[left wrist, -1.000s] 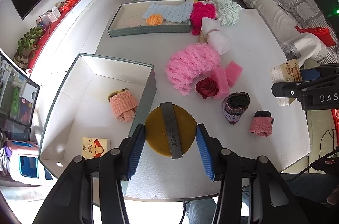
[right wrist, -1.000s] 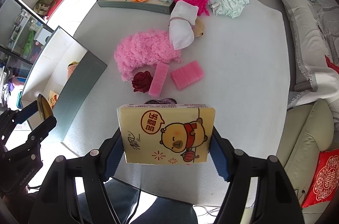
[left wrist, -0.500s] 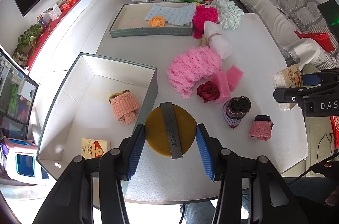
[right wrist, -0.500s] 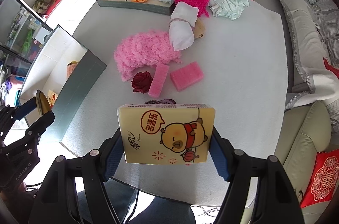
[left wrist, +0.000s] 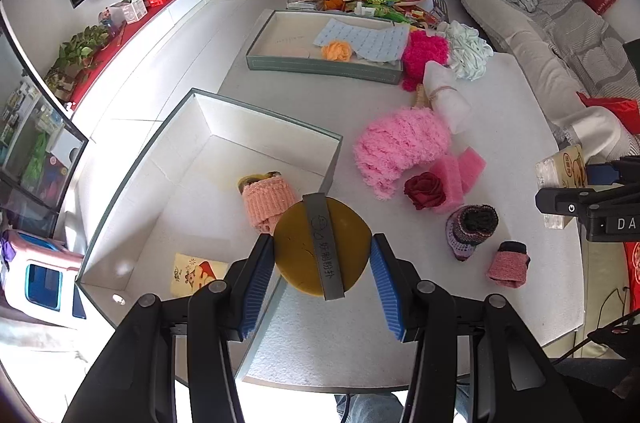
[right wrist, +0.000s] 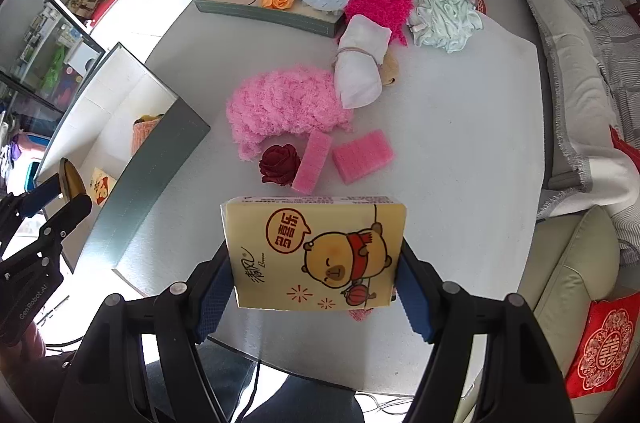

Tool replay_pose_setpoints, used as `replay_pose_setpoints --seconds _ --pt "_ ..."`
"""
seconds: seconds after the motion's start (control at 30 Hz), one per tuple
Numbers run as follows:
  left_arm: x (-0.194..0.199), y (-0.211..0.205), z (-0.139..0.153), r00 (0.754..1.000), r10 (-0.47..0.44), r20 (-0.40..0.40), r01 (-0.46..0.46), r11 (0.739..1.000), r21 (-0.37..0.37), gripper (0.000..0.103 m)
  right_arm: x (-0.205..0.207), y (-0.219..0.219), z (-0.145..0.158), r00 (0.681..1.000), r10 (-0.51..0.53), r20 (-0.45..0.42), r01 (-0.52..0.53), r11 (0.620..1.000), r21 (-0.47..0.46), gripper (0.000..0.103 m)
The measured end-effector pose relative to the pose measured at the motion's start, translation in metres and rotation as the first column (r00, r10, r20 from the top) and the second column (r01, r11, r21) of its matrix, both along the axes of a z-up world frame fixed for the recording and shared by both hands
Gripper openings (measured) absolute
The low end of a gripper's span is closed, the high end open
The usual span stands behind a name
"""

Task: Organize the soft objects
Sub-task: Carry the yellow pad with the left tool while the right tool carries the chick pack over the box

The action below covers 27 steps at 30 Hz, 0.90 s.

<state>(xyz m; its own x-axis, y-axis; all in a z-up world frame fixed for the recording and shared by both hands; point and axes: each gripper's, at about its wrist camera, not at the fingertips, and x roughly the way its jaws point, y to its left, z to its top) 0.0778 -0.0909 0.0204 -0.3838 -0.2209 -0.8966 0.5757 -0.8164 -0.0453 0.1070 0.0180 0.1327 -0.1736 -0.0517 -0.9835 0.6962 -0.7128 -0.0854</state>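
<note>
The white table (right wrist: 460,143) lies mostly bare toward three o'clock, out to its curved edge by the sofa (right wrist: 568,35). At nine o'clock the deep grey box (left wrist: 192,183) stands open, its near wall along the table's edge, its floor mostly free around a peach knit roll (left wrist: 266,201) and a small packet (left wrist: 192,273). The right gripper (right wrist: 316,287) is clamped on a yellow tissue pack (right wrist: 316,255) above the table's six o'clock edge. The left gripper (left wrist: 322,279) pinches a round yellow puff (left wrist: 322,249) over the box's right wall.
</note>
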Motion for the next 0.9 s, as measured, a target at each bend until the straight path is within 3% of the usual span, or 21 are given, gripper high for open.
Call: replay_pose_setpoints --seconds 0.27,0.53,0.9 --pt "0.039 -0.036 0.002 0.981 0.193 -0.032 -0.191 0.981 0.039 0.050 0.011 -0.032 0.004 0.997 0.076 -0.010 -0.076 0.997 0.005 0.076" --pt "0.080 -0.084 -0.004 0.919 0.395 -0.006 -0.395 0.917 0.053 0.050 0.035 -0.101 0.006 0.974 0.224 0.016 -0.224 0.975 -0.008 0.076" --pt "0.105 -0.117 -0.044 0.844 0.526 0.107 -0.533 0.844 0.059 0.050 0.069 -0.201 -0.018 0.925 0.366 0.098 -0.363 0.931 -0.045 0.076"
